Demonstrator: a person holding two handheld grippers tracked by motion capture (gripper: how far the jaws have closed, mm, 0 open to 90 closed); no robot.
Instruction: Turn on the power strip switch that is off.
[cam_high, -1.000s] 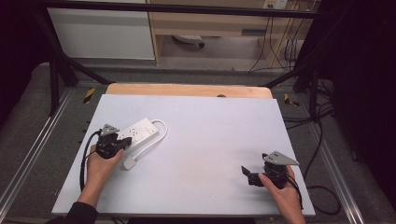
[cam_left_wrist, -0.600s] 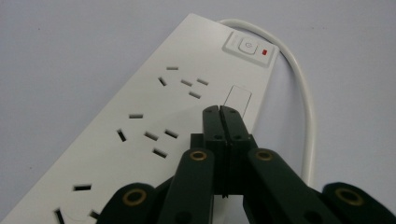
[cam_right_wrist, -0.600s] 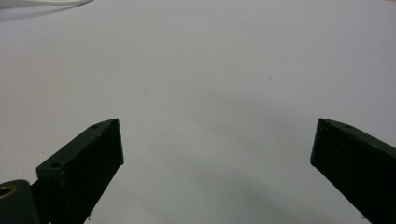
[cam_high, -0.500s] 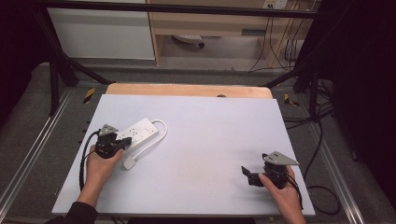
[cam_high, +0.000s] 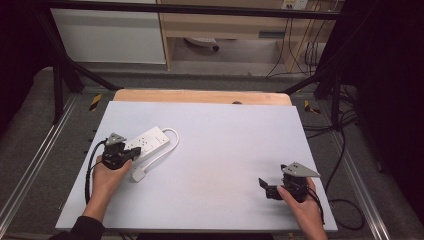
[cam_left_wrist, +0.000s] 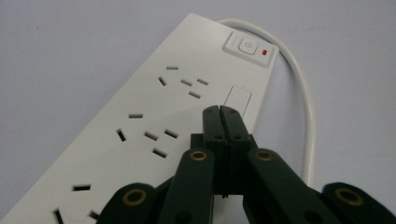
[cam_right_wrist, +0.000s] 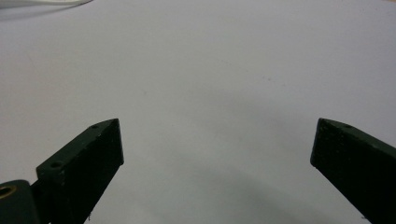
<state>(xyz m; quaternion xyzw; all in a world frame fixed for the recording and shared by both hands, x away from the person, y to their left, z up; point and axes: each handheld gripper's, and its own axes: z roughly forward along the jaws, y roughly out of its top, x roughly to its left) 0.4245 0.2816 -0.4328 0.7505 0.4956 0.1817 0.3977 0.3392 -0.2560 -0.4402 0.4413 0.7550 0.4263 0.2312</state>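
Over on the left we've got the left gripper (cam_high: 131, 153), held low on the near-left part of the table (cam_high: 225, 150), and its jaws are pressed tight together with nothing between them. In the left gripper view those closed tips (cam_left_wrist: 223, 116) sit right over the white power strip (cam_left_wrist: 154, 116), above its top face near the long edge on that view's right, just short of a small blank rectangle; whether they actually touch the plastic, we cannot tell. Ahead of the tips we see the switch (cam_left_wrist: 247, 45) with its little red mark at the far end of the strip, and the white cord (cam_left_wrist: 306, 107) leaving that end and curving back along the strip's side. From the high view the power strip (cam_high: 147, 142) lies slanted on the left half of the table, its cord (cam_high: 167, 147) looping round to a white plug (cam_high: 138, 175) just beside the left hand (cam_high: 107, 175).

Moving right, the middle of the table is a plain pale grey sheet. At the near-right corner we find the right gripper (cam_high: 265, 186), jaws spread wide apart and holding nothing, well apart from the strip; the right gripper view shows pale table between its two dark tips (cam_right_wrist: 215, 158).

Beyond the table's wooden far edge (cam_high: 200, 96), we see a grey floor, a white cabinet (cam_high: 110, 35), and cables (cam_high: 300, 50) hanging at the back right
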